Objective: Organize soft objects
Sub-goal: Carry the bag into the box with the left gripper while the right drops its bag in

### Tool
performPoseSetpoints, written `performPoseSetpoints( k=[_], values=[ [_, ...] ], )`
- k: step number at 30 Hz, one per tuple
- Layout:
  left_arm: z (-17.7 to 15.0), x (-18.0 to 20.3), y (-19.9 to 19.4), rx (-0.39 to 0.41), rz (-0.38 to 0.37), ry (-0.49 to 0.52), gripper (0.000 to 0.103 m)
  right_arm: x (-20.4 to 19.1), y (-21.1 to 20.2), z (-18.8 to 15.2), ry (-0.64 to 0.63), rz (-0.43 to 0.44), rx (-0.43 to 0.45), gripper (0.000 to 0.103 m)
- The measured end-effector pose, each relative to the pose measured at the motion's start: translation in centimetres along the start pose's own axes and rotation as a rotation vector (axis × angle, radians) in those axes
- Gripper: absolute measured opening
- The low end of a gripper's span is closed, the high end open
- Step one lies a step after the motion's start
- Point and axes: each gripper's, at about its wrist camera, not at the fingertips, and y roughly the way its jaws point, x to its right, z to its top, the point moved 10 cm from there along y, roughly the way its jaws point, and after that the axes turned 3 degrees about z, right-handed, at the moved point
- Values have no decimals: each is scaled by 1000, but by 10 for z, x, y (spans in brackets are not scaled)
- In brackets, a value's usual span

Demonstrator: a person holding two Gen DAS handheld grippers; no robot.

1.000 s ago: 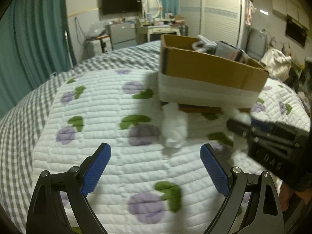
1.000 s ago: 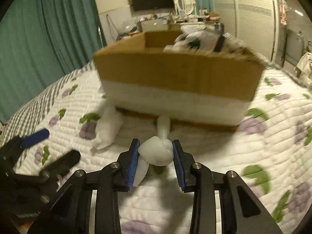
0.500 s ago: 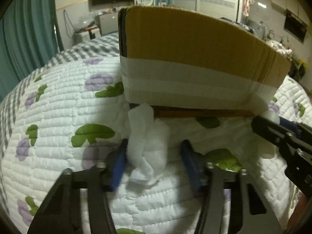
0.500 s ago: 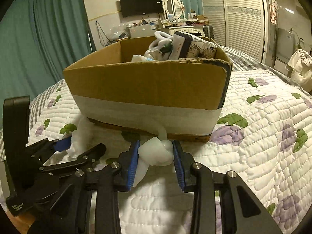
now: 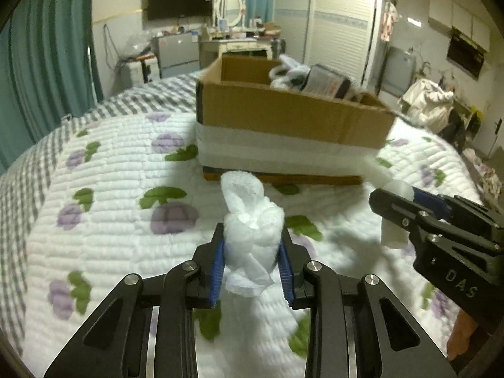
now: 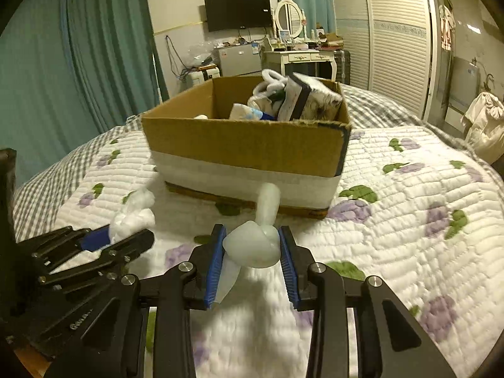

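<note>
A crumpled white wad [image 5: 250,236] is clamped in the left hand-held gripper [image 5: 252,267], a smooth knotted piece [image 6: 253,245] in the right hand-held gripper [image 6: 252,260], both above the bed [image 6: 409,220]. Each should be carried over the box [image 6: 245,145] rim before being released.

A crumpled white foam wrap [image 5: 252,236] and a knotted smooth white foam piece [image 6: 255,245] sit clamped above the quilt, before an open, part-filled cardboard box [image 6: 245,145].
</note>
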Motion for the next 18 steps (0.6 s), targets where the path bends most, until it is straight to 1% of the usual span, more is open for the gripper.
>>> performPoseSetpoints(
  k=[4, 8, 12, 14, 15, 18],
  values=[
    [9, 3, -35, 43, 0, 0, 29, -7, -32, 1, -21, 2, 15, 34],
    [26, 12, -77, 106, -6, 12, 29, -20, -73, 13, -63, 8, 53, 34],
    [50, 17, -107, 167, -5, 31, 29, -30, -113, 35, -118, 25, 112, 34],
    [61, 19, -114, 177, -10, 32, 29, -31, -133, 52, -162, -7, 148, 34],
    [68, 19, -119, 188, -11, 34, 29, -31, -140, 59, -168, -8, 160, 34],
    [90, 16, -128, 225, 5, 45, 29, -30, -157, 87, -174, 27, 198, 34]
  ],
)
